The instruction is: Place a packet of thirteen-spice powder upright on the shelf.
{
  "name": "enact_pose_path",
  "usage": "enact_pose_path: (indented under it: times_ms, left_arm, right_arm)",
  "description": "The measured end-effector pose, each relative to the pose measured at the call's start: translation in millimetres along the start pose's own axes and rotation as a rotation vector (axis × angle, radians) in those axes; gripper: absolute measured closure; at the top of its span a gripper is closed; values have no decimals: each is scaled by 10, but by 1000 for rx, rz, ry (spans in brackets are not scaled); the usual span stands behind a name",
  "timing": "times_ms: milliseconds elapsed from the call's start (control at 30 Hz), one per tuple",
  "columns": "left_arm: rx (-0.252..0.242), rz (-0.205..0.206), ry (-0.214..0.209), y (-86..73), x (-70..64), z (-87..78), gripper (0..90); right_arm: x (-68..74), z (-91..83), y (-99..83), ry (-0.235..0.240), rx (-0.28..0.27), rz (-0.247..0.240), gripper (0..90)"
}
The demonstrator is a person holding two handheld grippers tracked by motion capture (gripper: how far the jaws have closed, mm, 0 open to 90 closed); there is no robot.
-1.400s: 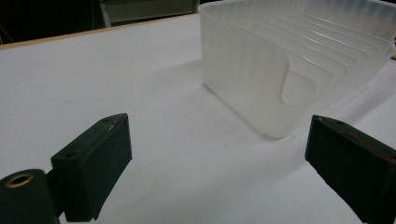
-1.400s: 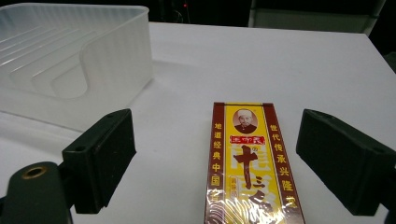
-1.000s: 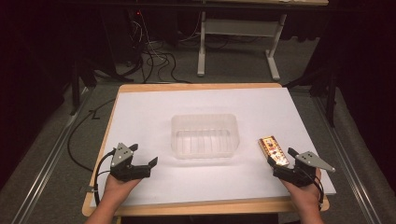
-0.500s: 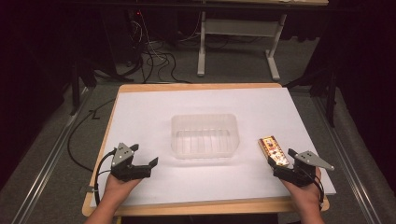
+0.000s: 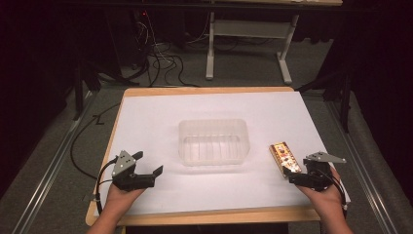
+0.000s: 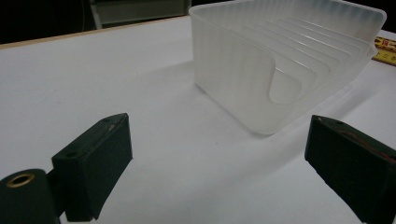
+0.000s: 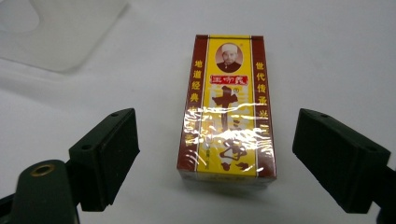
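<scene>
On the white sheet (image 5: 160, 122) that covers the table (image 5: 204, 90), a clear plastic tub (image 5: 213, 142) stands near the middle, upright, with ribbed inner walls. To its right, apart from it, a small box (image 5: 284, 157) lies flat, wrapped in shiny film, yellow and dark red with printed characters and a small portrait at its far end.

The right gripper (image 5: 298, 174) sits at the near right of the sheet, just behind the box's near end. In the right gripper view its jaws stand wide apart with the box (image 7: 227, 107) between them, touching neither.

The left gripper (image 5: 148, 165) rests at the near left, jaws spread and holding nothing. In the left gripper view it points toward the tub (image 6: 285, 60), whose near corner lies ahead on bare sheet.
</scene>
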State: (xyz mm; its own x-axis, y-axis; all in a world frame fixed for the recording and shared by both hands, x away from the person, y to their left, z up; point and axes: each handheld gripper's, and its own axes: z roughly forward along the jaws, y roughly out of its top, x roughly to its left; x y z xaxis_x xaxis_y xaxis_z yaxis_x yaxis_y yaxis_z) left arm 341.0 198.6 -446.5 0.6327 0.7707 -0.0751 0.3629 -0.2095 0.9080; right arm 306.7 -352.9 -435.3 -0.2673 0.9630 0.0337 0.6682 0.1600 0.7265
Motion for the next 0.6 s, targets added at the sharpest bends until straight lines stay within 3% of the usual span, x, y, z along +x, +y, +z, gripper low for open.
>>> enact_pose_path:
  times_ms: [200,233,600]
  left_arm:
    - [3,-1,-1,1,0,19,79]
    - [4,-3,-4,0,-8,28,79]
    - [7,9,-10,-1,-25,12,84]
  right_arm:
    - [-8,42,35,19,106,-15,127]
    - [-2,65,42,23,145,-18,115]
    - [54,157,86,15,300,-81,55]
